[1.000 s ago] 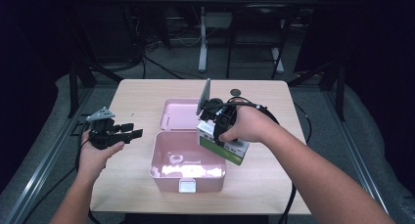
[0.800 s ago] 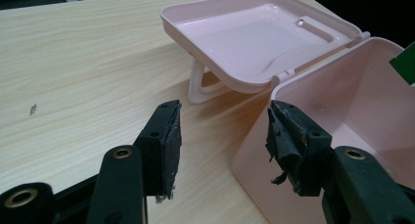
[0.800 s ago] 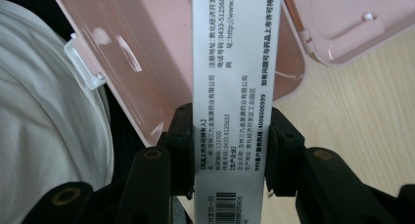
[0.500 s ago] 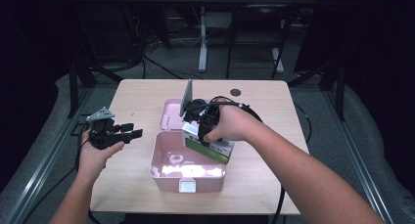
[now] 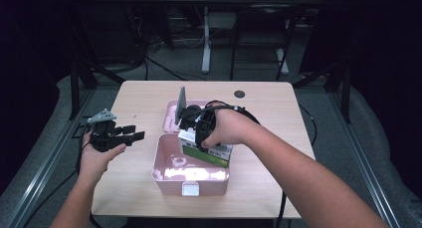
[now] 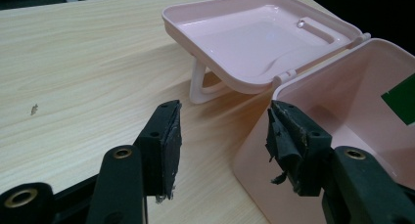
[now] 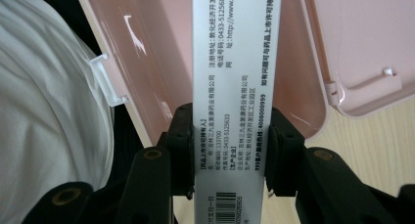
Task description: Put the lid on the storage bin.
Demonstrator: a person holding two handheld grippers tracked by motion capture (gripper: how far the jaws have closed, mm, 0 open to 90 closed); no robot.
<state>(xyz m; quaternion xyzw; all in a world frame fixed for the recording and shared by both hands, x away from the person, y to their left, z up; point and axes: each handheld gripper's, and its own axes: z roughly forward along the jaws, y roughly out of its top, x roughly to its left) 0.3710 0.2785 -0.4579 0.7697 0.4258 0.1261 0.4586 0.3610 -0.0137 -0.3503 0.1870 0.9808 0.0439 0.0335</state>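
At the left of the high view, the left gripper (image 5: 138, 135) sits in the person's left hand (image 5: 97, 156) over the wooden table (image 5: 134, 96), with its jaws wide apart and nothing between them. In the middle of the frame stands the pink plastic box (image 5: 191, 177), open, with its lid (image 5: 170, 111) lying flat behind it. Just right of the middle, the right gripper (image 7: 228, 143) has its jaws clamped on a white and green medicine box (image 5: 208, 152), which hangs over the right side of the pink box.
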